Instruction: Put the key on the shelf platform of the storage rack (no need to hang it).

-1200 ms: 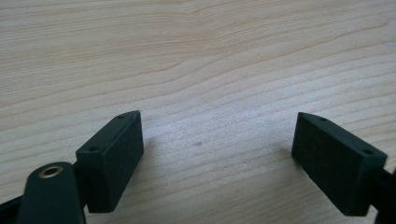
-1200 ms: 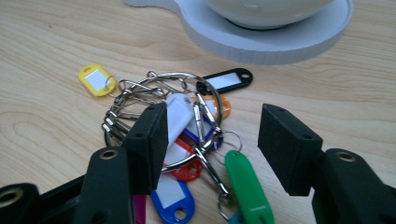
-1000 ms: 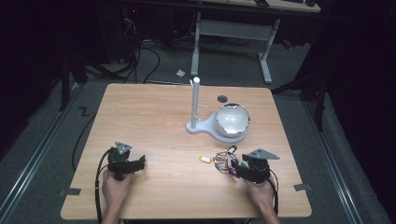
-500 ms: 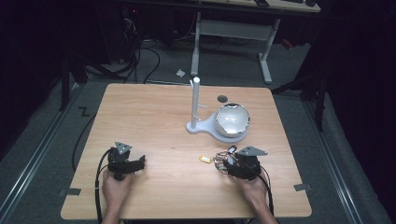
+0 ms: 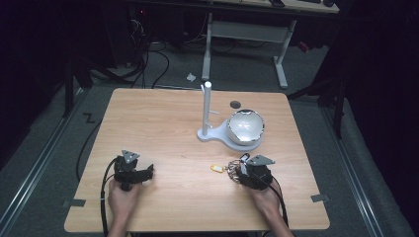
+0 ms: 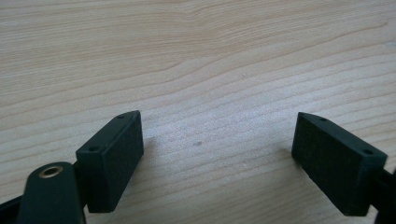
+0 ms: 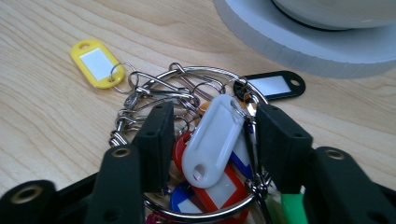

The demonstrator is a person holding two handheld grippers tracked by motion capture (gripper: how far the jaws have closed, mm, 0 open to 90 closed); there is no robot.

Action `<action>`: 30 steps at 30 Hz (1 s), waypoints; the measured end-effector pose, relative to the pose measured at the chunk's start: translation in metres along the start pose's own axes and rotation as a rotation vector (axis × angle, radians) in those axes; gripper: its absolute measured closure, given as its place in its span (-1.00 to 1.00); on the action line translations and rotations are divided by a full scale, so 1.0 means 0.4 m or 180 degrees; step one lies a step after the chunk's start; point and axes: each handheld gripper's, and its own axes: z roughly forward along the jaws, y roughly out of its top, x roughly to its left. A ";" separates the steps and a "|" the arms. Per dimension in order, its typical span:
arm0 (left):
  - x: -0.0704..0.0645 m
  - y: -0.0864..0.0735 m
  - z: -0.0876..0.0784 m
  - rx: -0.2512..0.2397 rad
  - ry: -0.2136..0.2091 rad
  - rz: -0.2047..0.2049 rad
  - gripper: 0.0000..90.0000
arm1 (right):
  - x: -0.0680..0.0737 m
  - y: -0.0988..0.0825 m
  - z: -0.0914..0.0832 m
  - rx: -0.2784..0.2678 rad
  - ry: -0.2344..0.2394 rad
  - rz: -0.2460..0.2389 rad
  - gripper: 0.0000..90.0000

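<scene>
A bunch of coloured key tags on a metal ring (image 7: 205, 72) lies on the wooden table (image 5: 163, 118) at the front right, as the key bunch (image 5: 230, 169) in the high view. A yellow tag (image 7: 97, 63) and a black tag (image 7: 273, 85) splay out from it. My right gripper (image 7: 217, 135) sits low over the bunch. Its jaws have just been closing and stand either side of a white tag (image 7: 212, 140), with gaps still showing. My left gripper (image 5: 148, 172) rests at the front left, its jaws (image 6: 217, 154) wide over bare wood.
A white stand (image 5: 207, 106) with an upright post rises mid-table. Its base (image 7: 299, 42), just beyond the keys, carries a shiny round bowl (image 5: 245, 127). A small dark disc (image 5: 235, 104) lies behind it. A desk frame and cables stand beyond the far edge.
My right gripper has slid left and slightly down onto the key bunch. The left gripper has stayed put.
</scene>
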 end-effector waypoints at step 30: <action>0.000 0.000 0.000 0.0000 0.0000 0.0000 -0.62 | -0.037 -0.002 -0.040 -0.0213 0.0153 -0.0019 0.86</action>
